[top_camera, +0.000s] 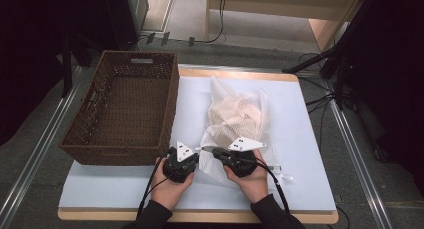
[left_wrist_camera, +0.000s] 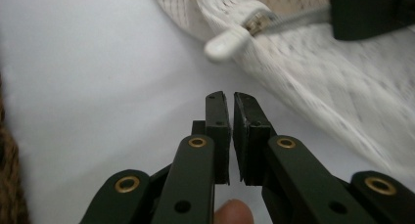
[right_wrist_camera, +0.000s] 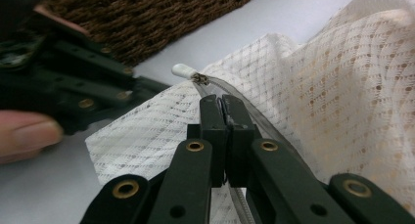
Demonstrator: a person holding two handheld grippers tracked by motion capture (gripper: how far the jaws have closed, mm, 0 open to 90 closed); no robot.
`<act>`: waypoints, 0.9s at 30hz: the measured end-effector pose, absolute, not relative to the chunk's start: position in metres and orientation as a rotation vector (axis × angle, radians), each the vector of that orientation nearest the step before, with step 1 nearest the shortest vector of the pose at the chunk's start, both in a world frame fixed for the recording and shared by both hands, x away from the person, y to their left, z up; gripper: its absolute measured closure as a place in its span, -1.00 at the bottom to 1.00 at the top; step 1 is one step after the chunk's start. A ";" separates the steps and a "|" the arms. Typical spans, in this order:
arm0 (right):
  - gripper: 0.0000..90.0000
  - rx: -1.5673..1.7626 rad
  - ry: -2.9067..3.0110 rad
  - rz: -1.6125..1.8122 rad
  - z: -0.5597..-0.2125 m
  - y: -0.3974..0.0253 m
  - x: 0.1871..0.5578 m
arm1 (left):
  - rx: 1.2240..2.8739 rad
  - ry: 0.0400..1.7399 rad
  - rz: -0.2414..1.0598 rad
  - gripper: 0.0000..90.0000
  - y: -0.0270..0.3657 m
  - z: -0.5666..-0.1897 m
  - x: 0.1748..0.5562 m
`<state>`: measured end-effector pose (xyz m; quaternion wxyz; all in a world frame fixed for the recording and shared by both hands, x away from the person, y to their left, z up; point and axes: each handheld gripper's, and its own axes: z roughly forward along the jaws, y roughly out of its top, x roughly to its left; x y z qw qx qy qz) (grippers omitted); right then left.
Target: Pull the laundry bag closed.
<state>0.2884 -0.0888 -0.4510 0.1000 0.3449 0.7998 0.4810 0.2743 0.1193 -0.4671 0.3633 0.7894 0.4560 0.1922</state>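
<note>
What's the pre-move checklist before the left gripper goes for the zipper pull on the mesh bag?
1. Right gripper shut on the zipper track of the mesh bag: ok.
2. Zipper pull exposed, nothing over it: ok.
3. Left gripper ready to take the pull: not ok, jaws nearly closed, short of it, holding nothing.
4. Zipper open or closed along its length: cannot tell.
5. Wicker basket free to receive contents: ok, nothing inside.
6. Bag fully on the table: ok.
</note>
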 end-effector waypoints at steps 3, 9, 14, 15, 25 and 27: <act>0.99 1.026 2.371 1.412 -0.454 -0.091 0.287 | 1.980 1.191 0.516 0.99 0.120 -0.463 0.276; 0.99 1.031 2.385 1.402 -0.460 -0.091 0.286 | 1.884 1.104 0.519 0.99 0.117 -0.448 0.273; 0.99 1.033 2.379 1.397 -0.462 -0.090 0.285 | 1.833 1.019 0.465 0.84 0.119 -0.439 0.266; 0.99 1.033 2.378 1.393 -0.462 -0.091 0.285 | 1.836 1.031 0.447 0.79 0.121 -0.440 0.265; 0.99 1.028 2.371 1.389 -0.463 -0.090 0.284 | 1.918 1.137 0.242 0.25 0.127 -0.460 0.274; 0.99 1.018 2.378 1.396 -0.463 -0.090 0.284 | 1.958 1.129 0.201 0.15 0.125 -0.465 0.277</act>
